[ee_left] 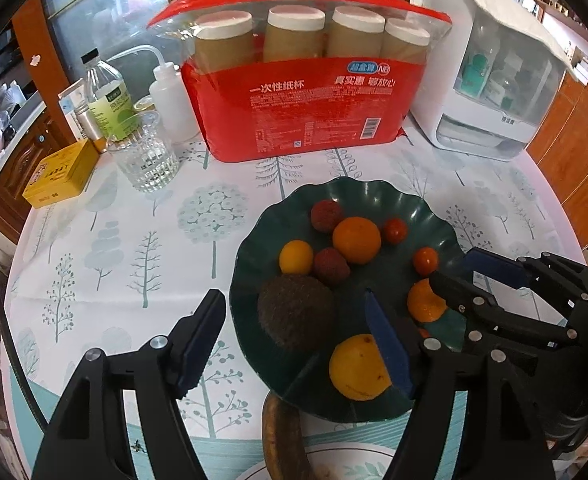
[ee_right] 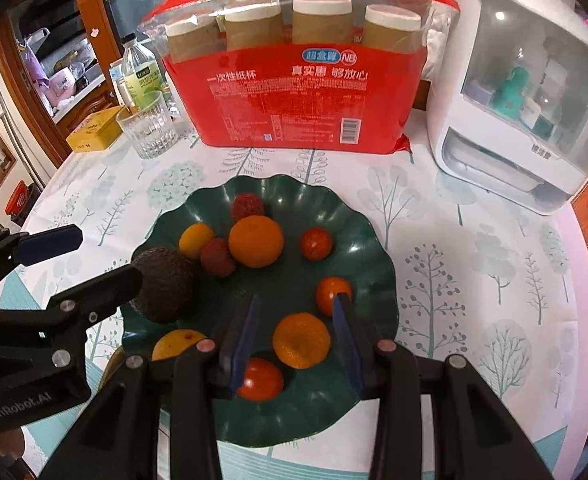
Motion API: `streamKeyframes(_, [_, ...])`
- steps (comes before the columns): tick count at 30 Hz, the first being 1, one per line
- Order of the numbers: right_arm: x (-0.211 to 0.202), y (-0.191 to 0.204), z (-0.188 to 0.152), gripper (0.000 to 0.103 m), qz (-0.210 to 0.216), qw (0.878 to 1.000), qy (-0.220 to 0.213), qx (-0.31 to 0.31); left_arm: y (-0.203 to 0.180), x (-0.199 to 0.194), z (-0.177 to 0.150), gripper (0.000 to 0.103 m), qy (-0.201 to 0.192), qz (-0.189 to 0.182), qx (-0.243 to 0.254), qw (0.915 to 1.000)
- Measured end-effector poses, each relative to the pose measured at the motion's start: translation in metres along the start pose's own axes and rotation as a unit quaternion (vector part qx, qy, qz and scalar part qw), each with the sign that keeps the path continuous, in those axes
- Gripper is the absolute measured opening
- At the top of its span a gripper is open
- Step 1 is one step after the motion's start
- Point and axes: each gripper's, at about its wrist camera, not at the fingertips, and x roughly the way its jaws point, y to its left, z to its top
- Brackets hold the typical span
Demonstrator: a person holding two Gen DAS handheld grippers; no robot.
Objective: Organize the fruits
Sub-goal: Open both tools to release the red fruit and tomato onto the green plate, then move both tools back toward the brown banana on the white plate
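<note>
Nine or so fruits already lie on your green plate (ee_right: 378, 264), which sits mid-table in front of the red cup pack (ee_right: 294, 92). Your left gripper (ee_left: 294, 344) stands released around the avocado (ee_left: 294, 312) at the plate's nine o'clock, pads clear of it. Your right gripper (ee_right: 298, 340) hangs parted, gripping nothing, over the small orange (ee_right: 301, 340) at six o'clock. Both look like fresh drops. Next, I judge, fetch the brown fruit (ee_left: 280, 440) just off the plate's near edge.
</note>
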Motion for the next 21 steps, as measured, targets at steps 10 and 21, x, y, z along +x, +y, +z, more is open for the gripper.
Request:
streamKeyframes(10, [-0.039,0.007,-0.002,0.04,-0.008,1.0,-0.022,-0.001,0.007,-0.046,-0.006,0.079,-0.024,0.002,-0.011,0.9997])
streamKeyframes(21, [-0.104,0.03,-0.006,0.043,-0.009,0.999,-0.052,-0.012,0.022,-0.116,-0.018,0.087,-0.061,-0.005,-0.026,0.9978])
